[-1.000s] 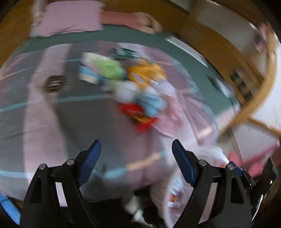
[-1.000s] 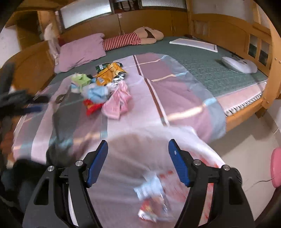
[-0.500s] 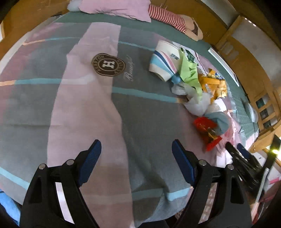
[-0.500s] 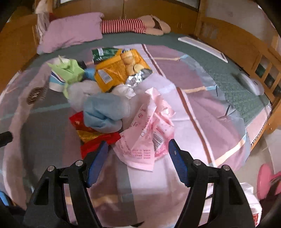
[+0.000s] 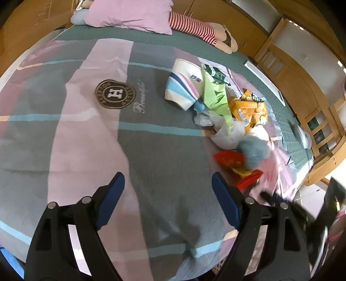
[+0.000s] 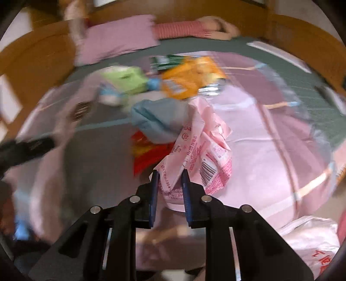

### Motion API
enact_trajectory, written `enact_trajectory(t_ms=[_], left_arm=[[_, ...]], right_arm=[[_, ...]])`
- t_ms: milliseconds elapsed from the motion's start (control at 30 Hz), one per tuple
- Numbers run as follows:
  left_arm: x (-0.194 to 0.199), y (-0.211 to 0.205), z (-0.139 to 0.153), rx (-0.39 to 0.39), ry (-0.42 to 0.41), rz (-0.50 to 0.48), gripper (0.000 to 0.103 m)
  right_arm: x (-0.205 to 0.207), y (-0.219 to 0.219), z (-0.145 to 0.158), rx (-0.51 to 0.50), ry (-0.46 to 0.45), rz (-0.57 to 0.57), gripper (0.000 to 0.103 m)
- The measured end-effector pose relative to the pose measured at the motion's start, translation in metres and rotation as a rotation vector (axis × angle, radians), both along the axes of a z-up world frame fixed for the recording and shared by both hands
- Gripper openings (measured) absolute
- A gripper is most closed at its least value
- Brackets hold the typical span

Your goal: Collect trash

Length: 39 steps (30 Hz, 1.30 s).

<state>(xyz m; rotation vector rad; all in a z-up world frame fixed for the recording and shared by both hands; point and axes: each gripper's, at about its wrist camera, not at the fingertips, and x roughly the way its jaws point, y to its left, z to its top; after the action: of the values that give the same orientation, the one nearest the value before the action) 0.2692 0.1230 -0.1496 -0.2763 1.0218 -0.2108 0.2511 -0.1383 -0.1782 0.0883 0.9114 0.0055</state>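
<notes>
A heap of trash lies on the striped bedspread [image 5: 86, 134]: a paper cup [image 5: 183, 86], a green wrapper [image 5: 216, 99], an orange snack bag [image 5: 248, 110], a blue-grey wad [image 5: 253, 151], a red wrapper [image 5: 229, 158] and a pink plastic bag [image 6: 201, 151]. My right gripper [image 6: 169, 176] is shut on the near edge of the pink plastic bag. My left gripper [image 5: 167, 182] is open and empty above the bedspread, left of the heap. The right gripper's tip also shows blurred in the left wrist view [image 5: 268, 196].
A purple pillow [image 5: 129, 15] and a striped doll [image 5: 199, 28] lie at the head of the bed. A wooden bed frame [image 5: 302, 86] runs along the right. A white trash bag [image 6: 311, 242] sits low at the right, off the bed edge.
My right gripper moved in to the pink plastic bag and shut on its near edge. My left gripper stayed open and shifted only slightly over the bedspread.
</notes>
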Motion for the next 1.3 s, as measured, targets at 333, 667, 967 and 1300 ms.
enact_trajectory(t_ms=[333,667,967,1300], left_arm=[[0.033,-0.055,-0.01,-0.094,0.0,-0.155,0.089],[0.012,-0.109,0.002,-0.08,-0.073,-0.407,0.089],[0.013,-0.139,-0.027,0.038,0.053,-0.518,0.032],[-0.017,-0.137,0.022,0.297,-0.253,-0.419,0.009]], right_arm=[[-0.054,-0.003,0.021,0.009,-0.013,0.016,0.022],[-0.068,-0.028,0.045,-0.078,-0.095,-0.119,0.022],[-0.078,-0.032,0.049,-0.096,-0.105,-0.158,0.022],[-0.085,-0.024,0.06,-0.081,-0.158,-0.145,0.022]])
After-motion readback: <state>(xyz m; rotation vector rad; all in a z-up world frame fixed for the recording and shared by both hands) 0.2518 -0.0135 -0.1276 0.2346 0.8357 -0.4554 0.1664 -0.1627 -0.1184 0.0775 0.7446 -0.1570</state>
